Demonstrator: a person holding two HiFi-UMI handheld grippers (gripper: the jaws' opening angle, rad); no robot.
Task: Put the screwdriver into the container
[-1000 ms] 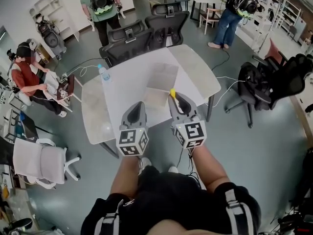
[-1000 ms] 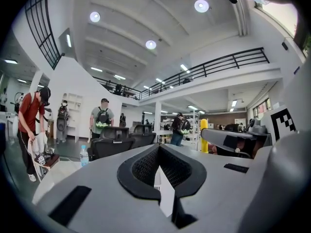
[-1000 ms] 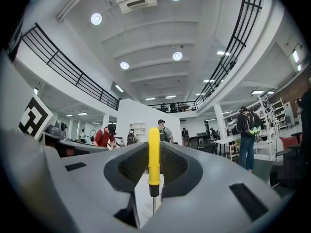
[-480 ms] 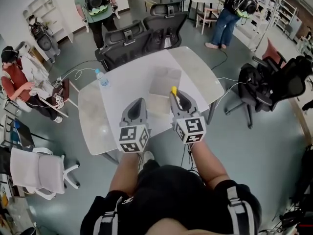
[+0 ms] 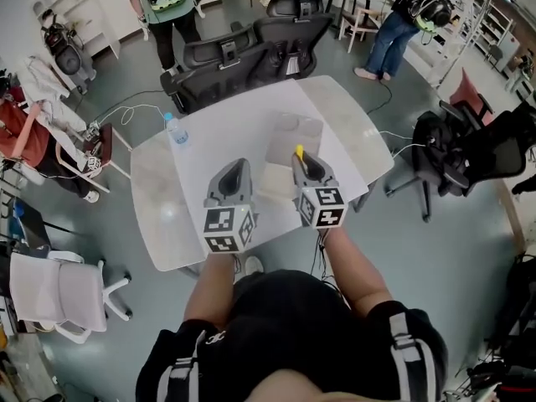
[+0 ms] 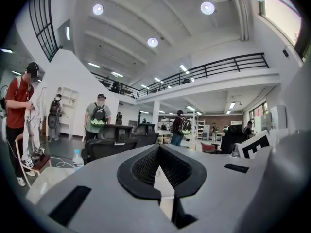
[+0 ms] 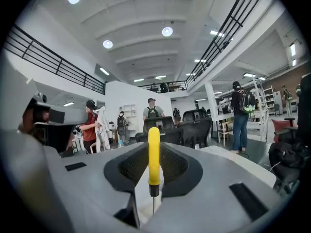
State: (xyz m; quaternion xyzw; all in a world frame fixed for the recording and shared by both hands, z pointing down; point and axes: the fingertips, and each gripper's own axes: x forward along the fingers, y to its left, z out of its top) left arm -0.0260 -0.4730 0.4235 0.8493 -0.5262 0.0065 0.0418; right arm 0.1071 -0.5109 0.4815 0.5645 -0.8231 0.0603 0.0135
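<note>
At the far left of the desk [image 5: 209,153] a water bottle [image 5: 173,130] stands near the edge, well apart from the work. Your left gripper [image 5: 237,166] hangs level over the near part of the desk. Its own view shows its fingers [image 6: 141,168] meeting at the tips with nothing between them, so that hand is free.

A little to its right and farther from you, the clear container [image 5: 293,134] lies on the desk. From above it looks empty. A pale flat piece [image 5: 275,179] lies just on your side of it, and what it is cannot be told.

Farthest right, your right gripper [image 5: 305,161] has its fingers [image 7: 130,166] clamped on the screwdriver [image 7: 153,152]. The tool stands upright, yellow handle up and thin metal shaft pointing down through the gap. In the head view the handle sits just short of the container's near edge, not yet over it.

You look to be in the carrying step: the tool is held and the container not yet reached. The next move calls for bringing the right gripper forward until the shaft is above the container. Then lower it inside, and only then part the fingers. The left gripper could steady the container's wall if it threatens to slide.
</note>
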